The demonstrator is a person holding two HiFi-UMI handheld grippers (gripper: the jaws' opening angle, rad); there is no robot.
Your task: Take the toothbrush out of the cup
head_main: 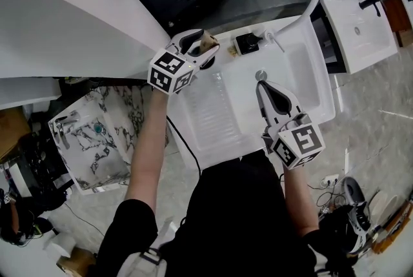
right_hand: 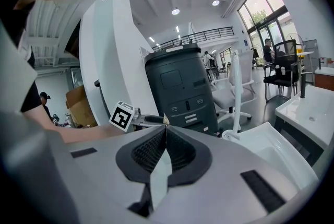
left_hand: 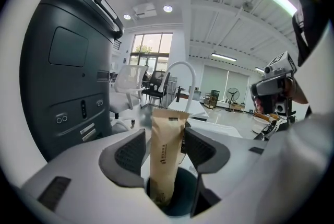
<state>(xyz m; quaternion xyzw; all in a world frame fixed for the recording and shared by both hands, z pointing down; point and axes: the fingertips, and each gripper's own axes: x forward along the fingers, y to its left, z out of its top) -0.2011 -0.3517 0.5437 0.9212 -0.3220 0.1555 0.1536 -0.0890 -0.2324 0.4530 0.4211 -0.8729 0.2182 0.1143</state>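
**A:** Between the left gripper (left_hand: 166, 145) jaws: the toothbrush (left_hand: 167, 160), upright in a brown paper sleeve. Its lower end sits in the dark cup (left_hand: 181, 204), directly under the jaws.

**B:** Clamped?

**A:** No. The jaws are apart, with one pad on each side of the sleeve. The pad on the view's right is just beside the sleeve edge. The other pad shows a thin gap. The sleeve isn't creased or bent.

**B:** What's past the tips?

**A:** A white faucet (left_hand: 181, 75) arches straight ahead of them. A dark grey cabinet (left_hand: 68, 71) stands off to that gripper's left.

**B:** Right side?

**A:** The right gripper (right_hand: 165, 133) has its jaws pressed together with nothing between the pads. In the head view it hangs over the white sink (head_main: 213, 115), tips pointing at the drain (head_main: 261, 75) just ahead of them. The cup and toothbrush are well off to its left, at the sink's far corner.
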